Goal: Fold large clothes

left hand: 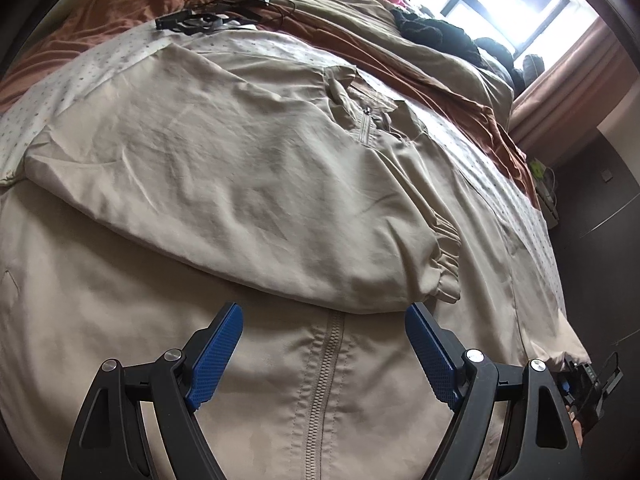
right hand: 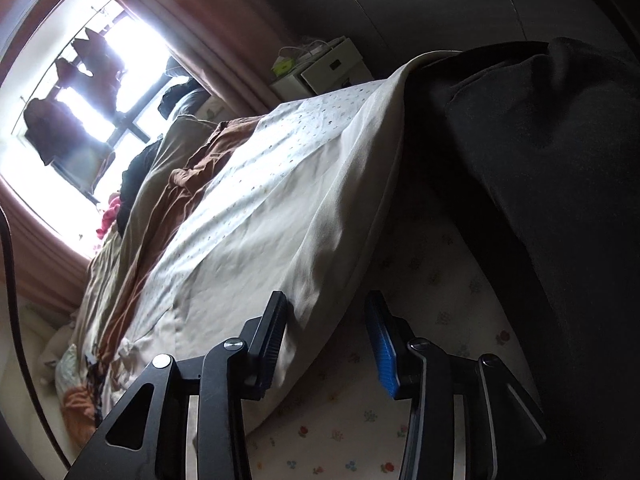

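The work surface is a bed (left hand: 516,216) covered with a white dotted sheet. A window (right hand: 92,76) is seen at 10 o'clock in the right wrist view, strongly backlit, and is flanked by pink curtains (right hand: 224,40). A white bedside unit (right hand: 324,68) is located at 12 o'clock in that view, against a dark wall.

One beige zip jacket (left hand: 224,168) is spread on the bed and fills the centre of the left wrist view. One sleeve is laid across the body, with its gathered cuff (left hand: 444,264) at 4 o'clock. The front zip (left hand: 324,376) runs down to 6 o'clock.

A rust-brown blanket (left hand: 120,4) is bunched at 11 o'clock in the left wrist view. One black frame with cables (left hand: 216,12) rests on it. Dark and pink clothes (left hand: 432,28) are heaped at 1 o'clock near the window.

The left gripper (left hand: 324,324) is held over the jacket front with its jaws wide apart; nothing is gripped, and the zip is seen between them. The right gripper (right hand: 328,312) is positioned at the bed edge with its jaws at a narrow setting. A hanging fold of pale fabric (right hand: 320,216) lies against one finger; whether it is pinched cannot be told. A dark garment (right hand: 540,140) blocks the view at 2 o'clock.
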`<state>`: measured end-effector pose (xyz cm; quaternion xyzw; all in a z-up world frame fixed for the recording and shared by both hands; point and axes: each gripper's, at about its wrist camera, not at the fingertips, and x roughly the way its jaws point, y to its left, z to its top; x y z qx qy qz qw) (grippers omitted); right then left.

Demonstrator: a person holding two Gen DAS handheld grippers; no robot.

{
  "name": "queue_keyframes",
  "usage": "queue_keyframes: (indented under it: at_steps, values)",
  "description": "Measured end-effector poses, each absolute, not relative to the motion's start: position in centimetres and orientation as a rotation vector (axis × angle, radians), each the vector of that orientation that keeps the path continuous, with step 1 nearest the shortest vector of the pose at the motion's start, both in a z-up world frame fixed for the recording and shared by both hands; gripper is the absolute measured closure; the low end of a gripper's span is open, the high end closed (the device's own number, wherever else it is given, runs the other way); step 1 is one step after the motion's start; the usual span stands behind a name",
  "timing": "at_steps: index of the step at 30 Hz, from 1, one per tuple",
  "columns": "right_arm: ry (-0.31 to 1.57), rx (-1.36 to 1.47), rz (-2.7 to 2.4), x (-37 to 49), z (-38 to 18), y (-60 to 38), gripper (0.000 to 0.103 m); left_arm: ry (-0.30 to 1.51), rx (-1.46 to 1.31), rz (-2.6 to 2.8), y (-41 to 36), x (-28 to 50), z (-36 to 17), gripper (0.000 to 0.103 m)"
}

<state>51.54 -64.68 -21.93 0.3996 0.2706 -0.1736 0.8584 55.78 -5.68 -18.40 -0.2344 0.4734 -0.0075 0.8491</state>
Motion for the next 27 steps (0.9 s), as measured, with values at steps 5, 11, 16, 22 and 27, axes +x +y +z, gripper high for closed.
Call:
queue_keyframes:
  at_steps: [5,11,16,22,27]
  values:
    - [0.496,0.806,-0.32,51.1,-19.9,-63.7,0.097,0.997,-0.502,-0.014,-5.5,55.7,-18.4,0.019]
    - [0.37,0.755,-0.252,49.8,-13.9,-60.5,0.097,0.991,-0.516,-0.023,-5.1,55.5,-18.0,0.019]
    - [0.334,0.659,-0.175,49.6,-9.8,-55.6,0.097,0.983,-0.571,-0.039,-4.2,55.3,-17.6,0.019]
    - [0.366,0.551,-0.059,51.2,-8.0,-48.5,0.098,0.963,-0.621,-0.062,-2.8,54.9,-16.7,0.019]
    - [0.432,0.501,0.03,53.4,-8.9,-43.7,0.098,0.947,-0.689,-0.06,-0.8,54.5,-16.4,0.019]
